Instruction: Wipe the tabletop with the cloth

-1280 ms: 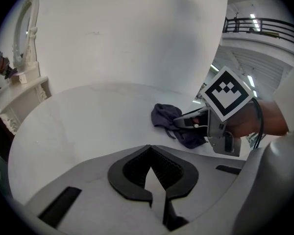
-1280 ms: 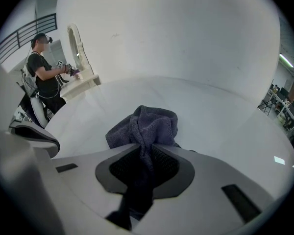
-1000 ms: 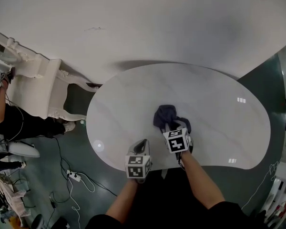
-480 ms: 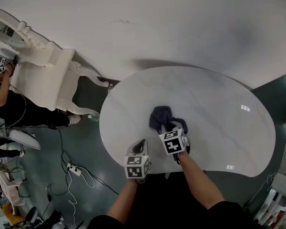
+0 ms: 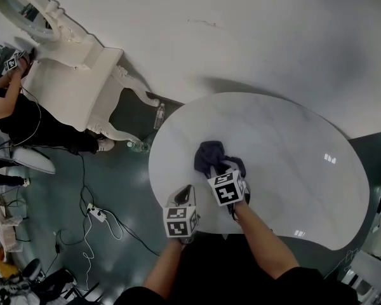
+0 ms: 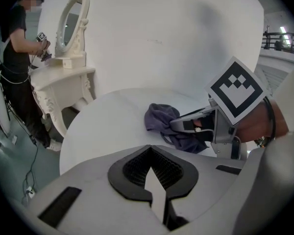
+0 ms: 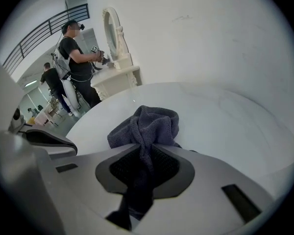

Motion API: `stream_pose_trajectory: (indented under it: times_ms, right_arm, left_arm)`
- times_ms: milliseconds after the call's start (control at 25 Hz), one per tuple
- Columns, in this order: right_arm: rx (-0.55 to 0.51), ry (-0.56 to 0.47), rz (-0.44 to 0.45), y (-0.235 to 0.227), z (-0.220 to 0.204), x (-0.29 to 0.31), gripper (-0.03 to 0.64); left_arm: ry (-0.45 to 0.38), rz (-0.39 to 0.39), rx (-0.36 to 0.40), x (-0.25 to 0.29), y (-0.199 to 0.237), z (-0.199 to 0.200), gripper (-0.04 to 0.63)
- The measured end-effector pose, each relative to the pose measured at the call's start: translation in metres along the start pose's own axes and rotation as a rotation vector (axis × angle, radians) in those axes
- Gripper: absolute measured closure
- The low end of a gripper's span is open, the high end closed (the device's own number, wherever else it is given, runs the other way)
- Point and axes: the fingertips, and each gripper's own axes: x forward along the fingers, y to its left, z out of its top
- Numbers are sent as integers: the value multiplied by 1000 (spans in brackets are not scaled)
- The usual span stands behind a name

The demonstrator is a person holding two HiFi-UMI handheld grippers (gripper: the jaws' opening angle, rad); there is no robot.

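One soft cloth, pinched.
Right gripper fingers nip its limp bunched edge; left gripper fingers pressed together beside it.

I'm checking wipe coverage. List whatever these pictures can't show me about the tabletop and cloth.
- Tabletop beneath the cloth: hidden by the cloth in every view.
- Table's near edge, head view: partly covered by the right forearm.
- Cloth's tail, right gripper view: lost inside the right tongs.
- Streaks or dirt: too faint on pale marble, all views.
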Motion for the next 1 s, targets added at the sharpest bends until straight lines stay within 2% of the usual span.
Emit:
stream_pose_trajectory:
  times_ms: [400, 640, 760, 1000]
  right_arm:
    - [-135, 37, 160, 79, 37, 38, 560]
    - [-256, 24, 200, 116, 57, 58, 560]
    - [-339, 16, 226, 128, 67, 68, 560]
    - [-391, -4, 248, 126, 89, 81, 560]
  left_arm:
    - [-12, 76, -79, -16, 51, -1, 592]
    - [-26, 114, -114, -29, 78, -3, 592]
    - [-21, 126, -123, -31, 86, -5, 592]
    - [-15, 106, -103, -25, 83, 4, 592]
